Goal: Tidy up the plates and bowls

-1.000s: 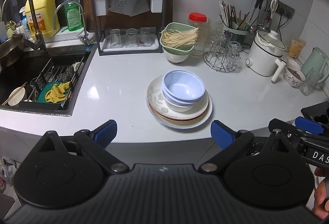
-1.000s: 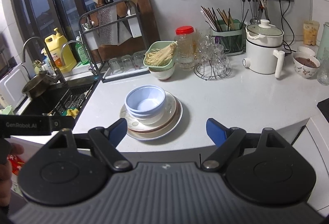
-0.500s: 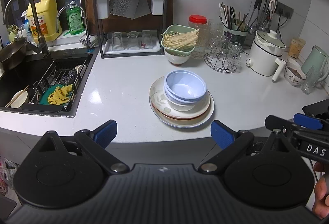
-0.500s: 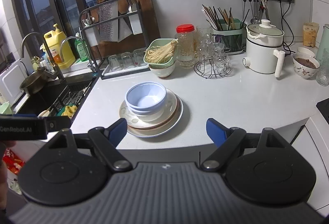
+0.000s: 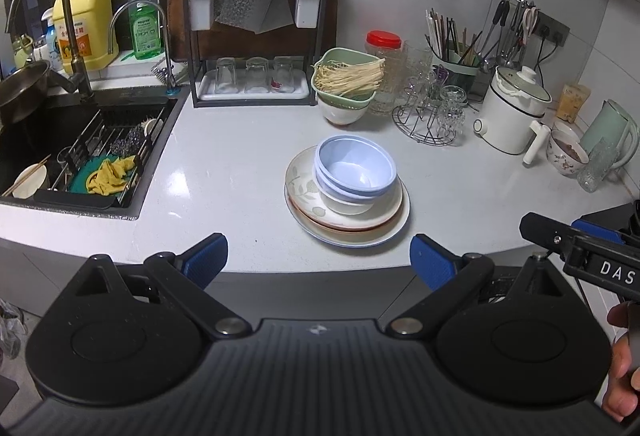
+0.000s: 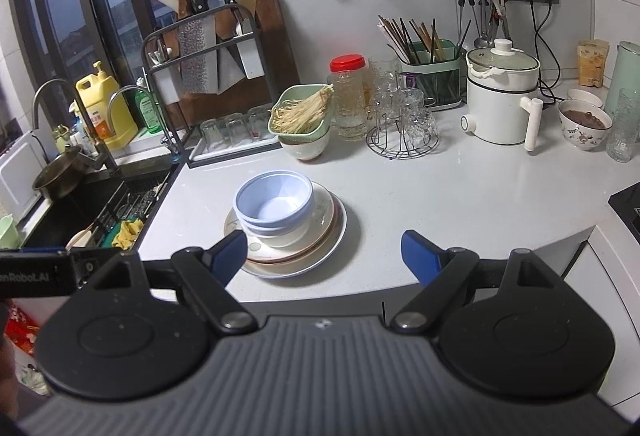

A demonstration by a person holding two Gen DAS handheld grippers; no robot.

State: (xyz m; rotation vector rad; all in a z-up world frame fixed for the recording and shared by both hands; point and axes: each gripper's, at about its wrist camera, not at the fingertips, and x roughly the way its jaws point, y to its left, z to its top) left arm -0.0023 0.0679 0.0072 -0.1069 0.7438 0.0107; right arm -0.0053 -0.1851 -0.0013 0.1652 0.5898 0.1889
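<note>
Nested light-blue bowls [image 5: 356, 172] sit on a white bowl, on a stack of plates [image 5: 360, 228] near the front of the white counter. The bowls [image 6: 274, 202] and plates [image 6: 320, 256] also show in the right wrist view. My left gripper [image 5: 318, 262] is open and empty, held off the counter's front edge, short of the stack. My right gripper [image 6: 322, 252] is open and empty, also before the counter edge, its left fingertip [image 6: 228, 252] overlapping the plates' near-left rim in view. The right gripper shows at the left wrist view's right edge [image 5: 576, 236].
A sink [image 5: 80, 156] with a drain rack and yellow cloth lies left. At the back stand a knife and glass rack [image 5: 252, 36], a green basket of noodles on a bowl [image 5: 344, 88], a glass stand [image 5: 432, 116], a white electric pot [image 5: 516, 112] and a patterned bowl [image 5: 566, 156].
Both grippers have moved slightly forward toward the counter; the stack looks a little nearer. Both grippers stay open and the dishes have not moved.
</note>
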